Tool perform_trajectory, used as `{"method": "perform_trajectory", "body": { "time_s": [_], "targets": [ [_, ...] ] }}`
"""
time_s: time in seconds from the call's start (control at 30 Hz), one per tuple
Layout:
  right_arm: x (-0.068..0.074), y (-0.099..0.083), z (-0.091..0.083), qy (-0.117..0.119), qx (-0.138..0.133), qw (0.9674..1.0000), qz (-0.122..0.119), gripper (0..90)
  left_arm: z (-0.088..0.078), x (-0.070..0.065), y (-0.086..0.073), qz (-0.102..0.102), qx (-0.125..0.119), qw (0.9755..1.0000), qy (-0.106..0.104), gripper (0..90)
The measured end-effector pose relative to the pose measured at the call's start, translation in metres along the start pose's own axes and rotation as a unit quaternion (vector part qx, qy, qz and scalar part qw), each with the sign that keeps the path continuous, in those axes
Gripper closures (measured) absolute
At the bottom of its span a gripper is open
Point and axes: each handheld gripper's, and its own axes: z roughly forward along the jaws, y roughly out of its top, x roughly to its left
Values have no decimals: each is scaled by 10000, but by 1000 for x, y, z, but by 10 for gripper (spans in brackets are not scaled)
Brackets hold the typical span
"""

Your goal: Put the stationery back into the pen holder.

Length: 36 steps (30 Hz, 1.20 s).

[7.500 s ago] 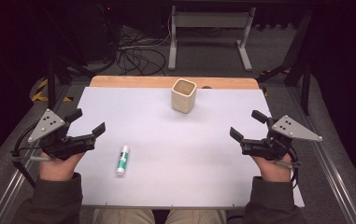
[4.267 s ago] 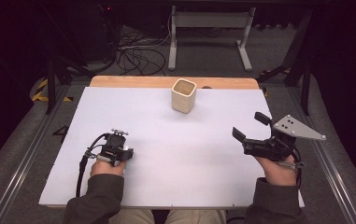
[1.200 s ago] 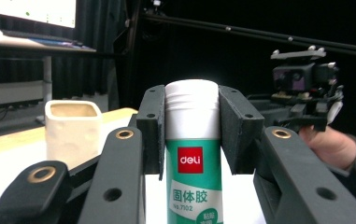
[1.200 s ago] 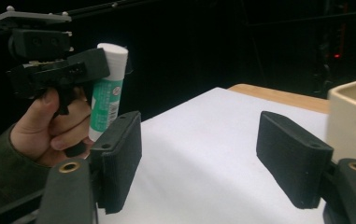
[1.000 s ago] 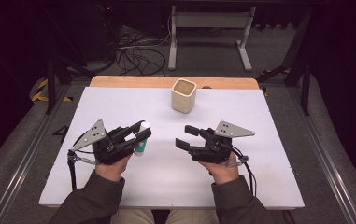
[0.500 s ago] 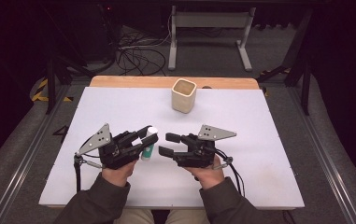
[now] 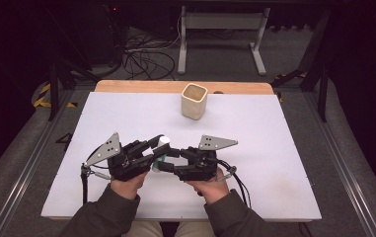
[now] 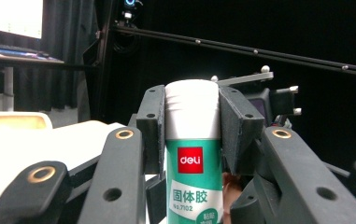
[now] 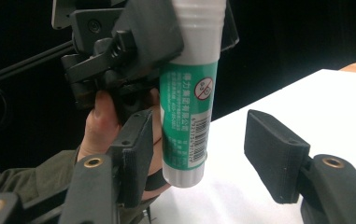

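Item: green-and-white Deli glue stick (image 8: 193,154), label "deli", "固体胶", "No.7102", lifted above the white bench (image 7: 274,148) at lower centre of the high view, pinched at its white cap by the left gripper (image 7: 151,148); right gripper (image 9: 203,154), jaws spread and just closing around its base, not yet pressing; step: handover or uncapping, needing a firm squeeze next.

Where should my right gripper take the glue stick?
Grip the green body at the bottom end of the glue stick, below the left gripper clamped on its white cap. The right gripper already straddles it; its jaws have been closing.
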Motion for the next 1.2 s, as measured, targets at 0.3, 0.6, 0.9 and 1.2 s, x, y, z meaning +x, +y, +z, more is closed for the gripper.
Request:
{"method": "perform_trajectory", "body": {
  "time_s": [0.3,0.6,0.9,1.2],
  "targets": [
    [2,-1,3,104,-2,9999,53,499,2,-4,-1,-29,-74,9999,-99,651],
    [4,-2,5,200,20,9998,45,571,3,-5,-1,-33,-110,9998,-141,651],
    [5,-2,5,217,62,9997,-39,656,3,-3,-1,-46,-60,9999,-128,650],
    [4,0,3,-260,311,9987,-304,661,3,3,-2,-110,92,9999,35,634]
  ]
}}
